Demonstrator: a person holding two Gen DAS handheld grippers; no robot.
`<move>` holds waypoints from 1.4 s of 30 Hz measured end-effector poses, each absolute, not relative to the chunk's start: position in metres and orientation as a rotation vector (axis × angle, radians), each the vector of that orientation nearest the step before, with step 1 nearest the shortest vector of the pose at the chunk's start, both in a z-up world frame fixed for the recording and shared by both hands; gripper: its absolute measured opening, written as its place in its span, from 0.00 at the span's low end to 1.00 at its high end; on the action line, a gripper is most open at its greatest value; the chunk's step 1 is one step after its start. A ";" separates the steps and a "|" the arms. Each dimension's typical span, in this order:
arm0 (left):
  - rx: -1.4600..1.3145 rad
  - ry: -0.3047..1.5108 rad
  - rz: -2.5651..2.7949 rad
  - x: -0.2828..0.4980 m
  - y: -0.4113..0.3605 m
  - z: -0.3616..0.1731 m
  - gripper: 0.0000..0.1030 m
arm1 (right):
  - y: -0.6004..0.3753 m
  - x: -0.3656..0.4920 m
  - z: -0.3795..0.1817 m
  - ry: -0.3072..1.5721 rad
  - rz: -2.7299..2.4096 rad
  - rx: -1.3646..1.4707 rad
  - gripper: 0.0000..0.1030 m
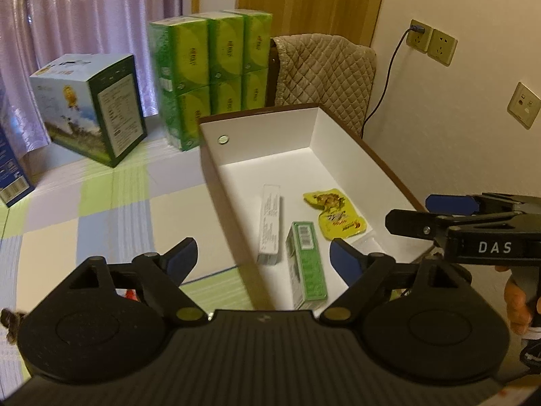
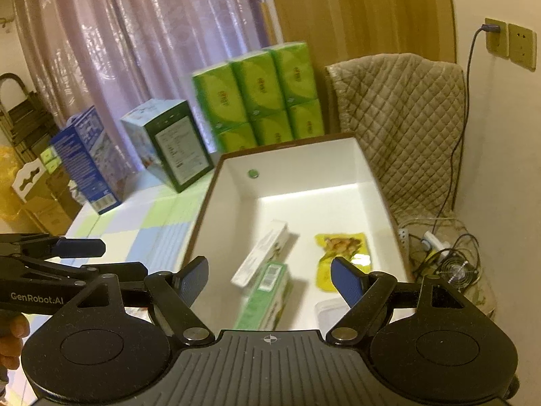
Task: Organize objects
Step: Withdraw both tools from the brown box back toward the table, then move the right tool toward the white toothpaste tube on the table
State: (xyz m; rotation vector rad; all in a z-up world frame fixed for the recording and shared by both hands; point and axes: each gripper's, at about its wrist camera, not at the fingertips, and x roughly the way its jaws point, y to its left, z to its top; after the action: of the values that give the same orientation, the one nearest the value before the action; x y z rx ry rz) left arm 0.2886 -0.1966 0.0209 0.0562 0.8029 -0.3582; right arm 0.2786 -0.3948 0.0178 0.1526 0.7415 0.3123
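A white box with a brown rim [image 1: 263, 135] [image 2: 304, 162] stands open on the checked tablecloth. In it lie a long white carton [image 1: 270, 223] [image 2: 262, 257], a green carton [image 1: 306, 264] [image 2: 267, 297], a yellow snack packet [image 1: 333, 213] [image 2: 341, 250] and a clear plastic item [image 2: 329, 311]. My left gripper [image 1: 263, 258] [image 2: 101, 258] hovers open over the box's near left wall, holding nothing. My right gripper [image 2: 270, 280] [image 1: 422, 211] is open above the box's near end, over the green carton, also empty.
Stacked green tissue packs [image 1: 209, 67] [image 2: 260, 101], a green-sided carton [image 1: 94, 108] [image 2: 169, 142] and a blue carton [image 1: 10, 176] [image 2: 84, 162] stand at the table's back. A quilted chair cover [image 1: 324, 71] is behind the box. Cables and a small fan [image 2: 456, 270] lie on the floor at right.
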 end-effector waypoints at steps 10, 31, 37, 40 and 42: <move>0.089 0.672 -0.309 0.241 -0.136 0.035 0.99 | -0.355 0.244 0.013 0.772 0.337 0.142 0.75; 0.014 0.693 -0.100 0.191 0.017 0.031 0.99 | -0.245 0.213 -0.017 0.857 0.419 0.095 0.74; 0.006 0.752 -0.071 0.186 0.045 0.019 0.99 | -0.216 0.207 -0.029 0.891 0.436 0.084 0.74; -0.003 0.779 -0.062 0.185 0.057 0.012 0.99 | -0.202 0.206 -0.034 0.897 0.447 0.070 0.74; -0.011 0.798 -0.051 0.184 0.065 0.006 0.99 | -0.193 0.205 -0.038 0.895 0.459 0.049 0.74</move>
State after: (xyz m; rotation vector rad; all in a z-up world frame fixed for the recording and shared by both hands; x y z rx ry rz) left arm 0.1837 0.0655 0.0064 -0.0106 0.7982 -0.0512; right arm 0.2049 -0.1930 -0.0381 0.0490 0.8953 0.4592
